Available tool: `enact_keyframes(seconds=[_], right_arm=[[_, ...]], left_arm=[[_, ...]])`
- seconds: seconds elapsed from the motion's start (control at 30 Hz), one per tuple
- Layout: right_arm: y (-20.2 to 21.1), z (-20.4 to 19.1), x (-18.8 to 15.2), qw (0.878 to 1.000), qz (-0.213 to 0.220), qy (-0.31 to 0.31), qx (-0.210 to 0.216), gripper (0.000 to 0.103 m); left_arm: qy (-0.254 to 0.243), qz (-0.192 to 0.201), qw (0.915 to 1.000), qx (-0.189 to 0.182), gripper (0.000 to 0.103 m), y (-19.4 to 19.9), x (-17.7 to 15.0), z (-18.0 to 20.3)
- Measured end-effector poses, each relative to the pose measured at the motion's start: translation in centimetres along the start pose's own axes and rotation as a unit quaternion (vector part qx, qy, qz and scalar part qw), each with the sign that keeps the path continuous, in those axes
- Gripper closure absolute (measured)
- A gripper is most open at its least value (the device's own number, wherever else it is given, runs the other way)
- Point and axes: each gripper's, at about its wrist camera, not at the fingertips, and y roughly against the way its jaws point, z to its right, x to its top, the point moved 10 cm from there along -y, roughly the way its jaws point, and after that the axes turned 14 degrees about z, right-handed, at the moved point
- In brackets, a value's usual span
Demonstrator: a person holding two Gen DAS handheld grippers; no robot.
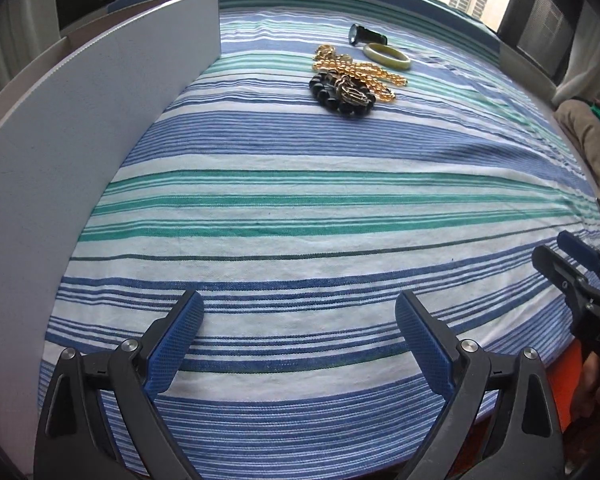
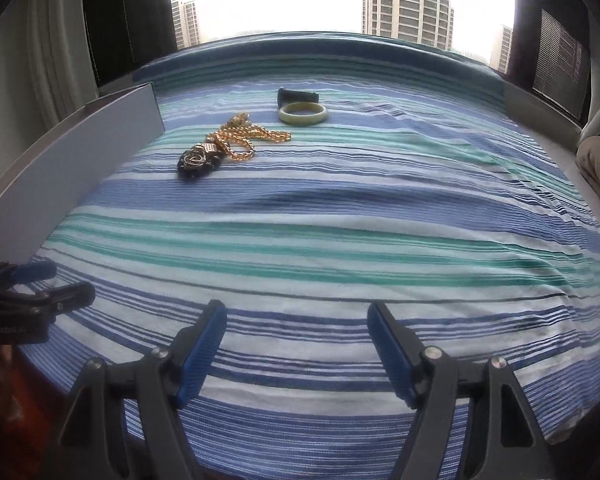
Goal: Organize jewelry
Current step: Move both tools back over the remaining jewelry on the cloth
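Both claws hang over the near part of a striped cloth (image 1: 300,208) with their blue-padded jaws spread wide and nothing between them. Left claw (image 1: 300,320): seen from its own camera, low over blue and white stripes, beside a grey board (image 1: 80,140) standing upright along the cloth's left edge. Right claw (image 2: 296,328): likewise empty, near the left one, which shows at the left border of its view. All jewelry lies well apart from both claws, on the far part of the cloth. Nearest is a dark bead bracelet (image 1: 342,94) with metal rings resting on it; touching it behind, a gold bead necklace (image 1: 356,68) in a loose heap. Farther back lies a pale green bangle (image 1: 387,56), flat, and just beyond it a black watch (image 1: 366,35).
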Motion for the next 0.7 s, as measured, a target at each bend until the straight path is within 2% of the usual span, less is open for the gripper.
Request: enact_keyframes(seconds=[0.3, 0.7], right_arm=[[-0.4, -0.3, -0.5, 1.0, -0.001, -0.002, -0.002, 0.029], [-0.2, -1.1, -0.9, 1.0, -0.007, 0.005, 0.002, 0.029]], left_arm=[[-0.038, 0.005, 0.9991, 0.018, 0.001, -0.2, -0.6, 0.3], [-0.043, 0.007, 0.9989, 0.015, 0.0, -0.4, -0.6, 0.5]])
